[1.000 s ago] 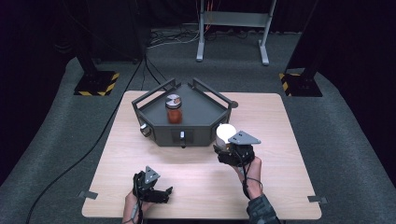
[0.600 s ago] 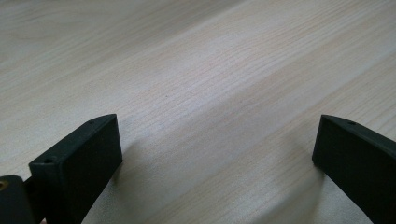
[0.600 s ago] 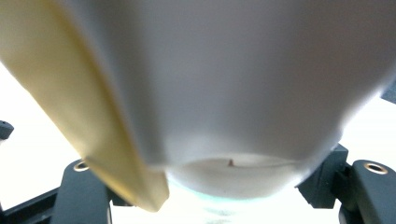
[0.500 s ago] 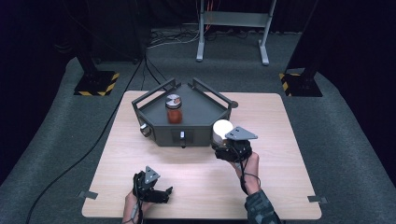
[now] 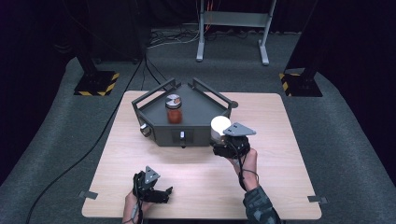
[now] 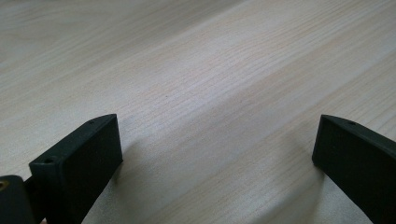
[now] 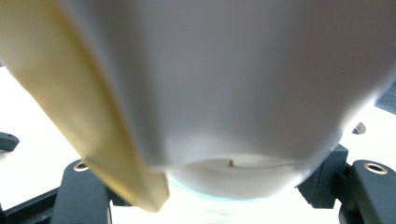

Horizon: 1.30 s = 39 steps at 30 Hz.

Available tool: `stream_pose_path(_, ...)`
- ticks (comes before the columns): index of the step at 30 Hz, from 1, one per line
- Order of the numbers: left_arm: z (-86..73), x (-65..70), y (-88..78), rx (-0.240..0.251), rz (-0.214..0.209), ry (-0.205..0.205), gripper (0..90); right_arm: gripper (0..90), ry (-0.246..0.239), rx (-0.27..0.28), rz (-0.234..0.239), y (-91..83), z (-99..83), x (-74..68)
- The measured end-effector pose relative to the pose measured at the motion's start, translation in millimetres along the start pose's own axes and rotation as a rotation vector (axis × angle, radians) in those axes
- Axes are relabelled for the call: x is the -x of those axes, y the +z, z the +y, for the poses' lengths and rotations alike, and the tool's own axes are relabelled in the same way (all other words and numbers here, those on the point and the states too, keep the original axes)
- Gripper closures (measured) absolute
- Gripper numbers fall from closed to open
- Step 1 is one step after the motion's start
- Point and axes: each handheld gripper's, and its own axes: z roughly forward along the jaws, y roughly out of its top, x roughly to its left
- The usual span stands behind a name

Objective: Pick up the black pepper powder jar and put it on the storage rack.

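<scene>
The right gripper's fingers (image 7: 84, 191) are clamped on a white jar (image 5: 220, 127), pinching it low on the body, with the jar sitting so close to that gripper's camera that it blots out most of the right gripper view. There's a yellowish strip (image 7: 79, 116) running down its side, maybe a label, can't really tell.

Using the dark tray (image 5: 196, 109) as the landmark: nearest the person, well short of the tray's front wall, the left gripper (image 5: 156, 193) just rests low over the wooden table (image 5: 280, 154) with its fingers (image 6: 79, 163) wide apart and nothing between them, only bare wood. A bit farther out, the right gripper (image 5: 223, 140) holds the white jar right at the tray's front right corner, just outside the wall, lifted off the table as far as I can make out. Farther again, inside the tray toward its left middle, stands an orange jar (image 5: 173, 109) with a grey lid.

My read: this is the carry step, white jar in hand and headed for the tray. The next move needs a lift over the front wall, then a gentle set-down clear of the orange jar before letting go.
</scene>
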Motion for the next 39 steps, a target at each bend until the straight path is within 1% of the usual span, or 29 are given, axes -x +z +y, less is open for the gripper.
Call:
stream_pose_path(4, 0.0, 0.0, 0.0, 0.000, 0.000, 0.000, 1.1, 29.5, -0.011, -0.001, 0.005, 1.6, 3.8, 0.4)
stream_pose_path(11, 0.0, 0.0, 0.0, 0.000, 0.000, 0.000, 1.1, 29.5, -0.005, 0.000, 0.014, 3.2, 7.7, 2.5)
stream_pose_path(18, 0.1, -0.1, 0.0, 0.000, -0.001, 0.000, 1.1, 29.5, -0.012, 0.002, 0.024, 5.0, 13.3, 3.9)
stream_pose_path(27, 0.0, 0.0, 0.0, 0.000, 0.000, -0.001, 1.1, 29.5, -0.026, 0.006, 0.037, 4.8, 24.2, 4.1)
stream_pose_path(31, 0.1, -0.1, 0.0, 0.000, 0.000, 0.000, 1.1, 29.5, -0.014, 0.010, 0.044, 4.2, 27.8, 5.2)
stream_pose_path(36, 0.0, 0.0, 0.0, 0.000, 0.000, -0.001, 1.1, 29.5, -0.017, 0.016, 0.055, 2.8, 34.1, 6.7)
stream_pose_path(39, 0.0, 0.0, 0.0, 0.000, 0.000, 0.000, 1.1, 29.5, -0.022, 0.020, 0.053, 3.0, 38.0, 7.6)
